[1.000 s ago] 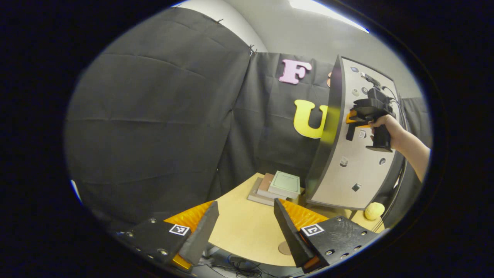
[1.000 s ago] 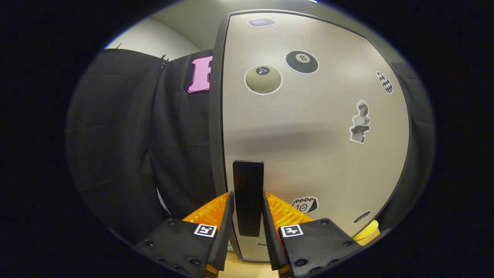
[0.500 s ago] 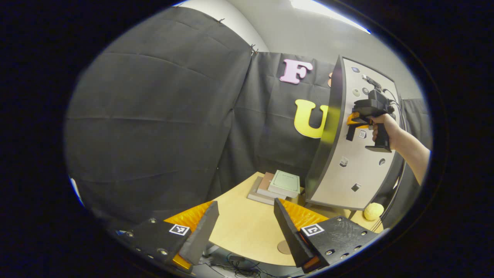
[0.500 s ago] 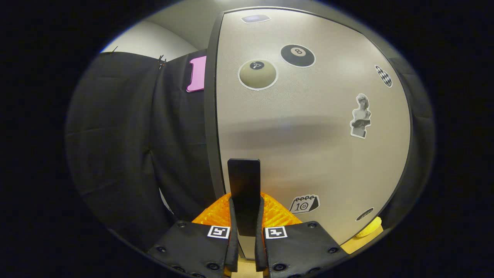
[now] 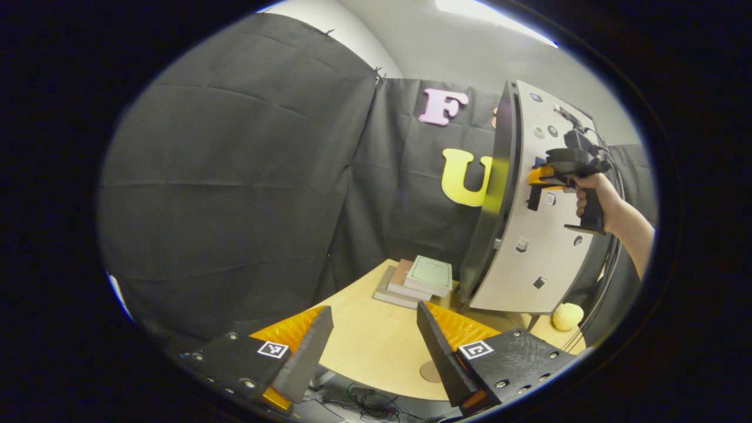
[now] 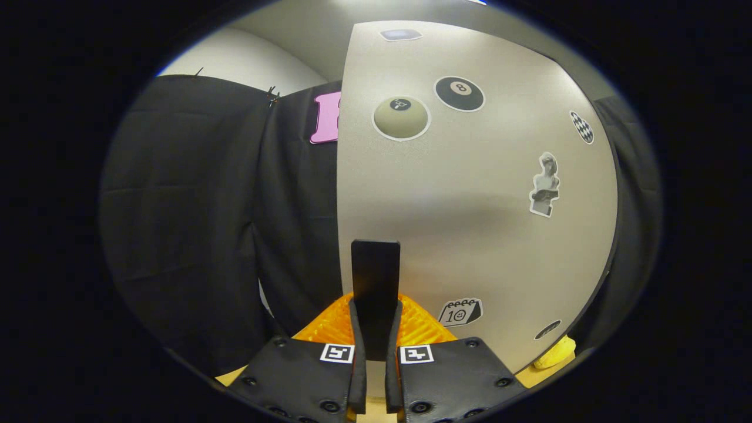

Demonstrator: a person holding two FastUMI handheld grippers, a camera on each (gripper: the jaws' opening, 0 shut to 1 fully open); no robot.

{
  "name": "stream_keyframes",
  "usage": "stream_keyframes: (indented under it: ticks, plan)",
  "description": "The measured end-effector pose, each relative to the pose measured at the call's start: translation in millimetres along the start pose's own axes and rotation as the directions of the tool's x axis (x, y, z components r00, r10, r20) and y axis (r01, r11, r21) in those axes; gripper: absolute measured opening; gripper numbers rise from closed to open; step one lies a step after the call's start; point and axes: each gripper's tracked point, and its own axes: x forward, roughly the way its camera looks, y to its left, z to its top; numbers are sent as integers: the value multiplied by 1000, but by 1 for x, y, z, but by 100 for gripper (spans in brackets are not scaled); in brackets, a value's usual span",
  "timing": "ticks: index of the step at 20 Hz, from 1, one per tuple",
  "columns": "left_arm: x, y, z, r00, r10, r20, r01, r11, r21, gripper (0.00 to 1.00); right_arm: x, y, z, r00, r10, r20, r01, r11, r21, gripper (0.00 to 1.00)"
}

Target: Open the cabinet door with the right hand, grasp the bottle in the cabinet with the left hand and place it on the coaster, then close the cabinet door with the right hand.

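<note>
At twelve o'clock in the right gripper view, the upright black handle of the cabinet door runs straight up from the right gripper — clenched on it, both fingers pressing. The left gripper hangs spread and empty over the table, coaster at five o'clock. The bottle's place cannot be told — the door hides the inside.

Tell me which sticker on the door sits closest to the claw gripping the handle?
The calendar sticker, just right of the right claw; the ball stickers sit high up.
</note>
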Motion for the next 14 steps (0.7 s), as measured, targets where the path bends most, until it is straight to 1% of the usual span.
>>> stream_keyframes:
  ticks: [5,8,11,14]
  plan:
    - [-15,-17,-4,1000,-24,7,24,998,56,87,-22,-2,-4,997,78,14,-78,997,-20,14]
    - [-19,-31,-1,999,-48,14,46,993,111,87,-33,-7,-5,993,118,24,-118,993,-26,14]
    - [-23,-50,6,996,-81,21,76,982,174,87,-42,-16,-8,989,141,34,-141,990,-19,14]
    - [-18,-70,7,992,-129,14,123,971,205,87,-51,-22,-11,987,159,35,-158,987,-23,14]
